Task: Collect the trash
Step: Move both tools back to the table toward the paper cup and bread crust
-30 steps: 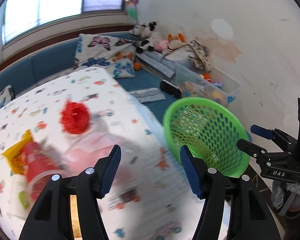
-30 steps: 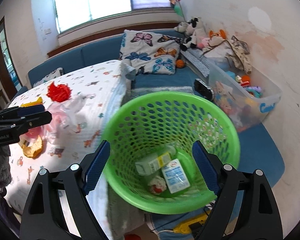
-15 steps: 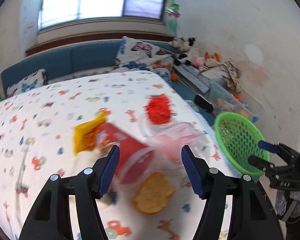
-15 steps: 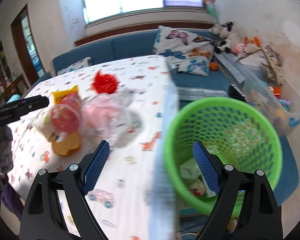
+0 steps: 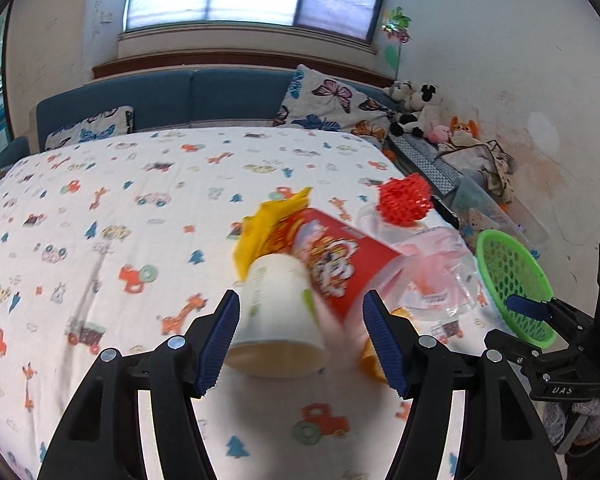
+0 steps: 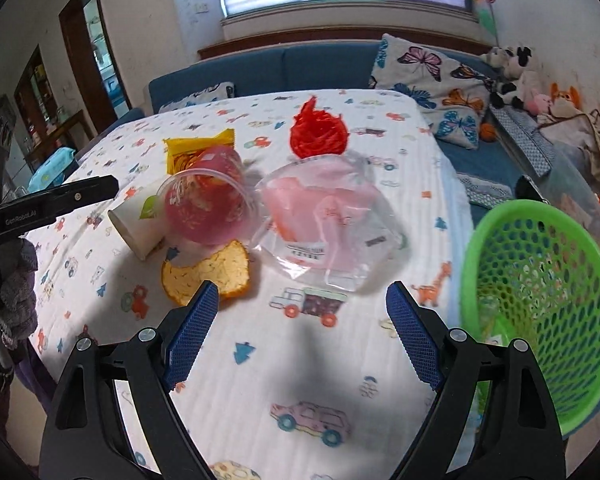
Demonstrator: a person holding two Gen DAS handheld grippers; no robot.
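Printed tablecloth (image 5: 140, 240) bearing trash near basket (image 6: 540, 280). Left gripper (image 5: 300, 336), jaws part open, empty, framing white cup (image 5: 276, 320); right gripper (image 6: 300, 332) gaping, holding nothing. Risk: cup rolling away when nudged.

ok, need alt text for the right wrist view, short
The right gripper hovers with open fingers over a cartoon-print tablecloth, aimed at a trash pile: clear plastic bag, orange peel, red plastic cup, white paper cup, yellow wrapper, red mesh ball. A green basket sits at right; the left gripper enters from the left.
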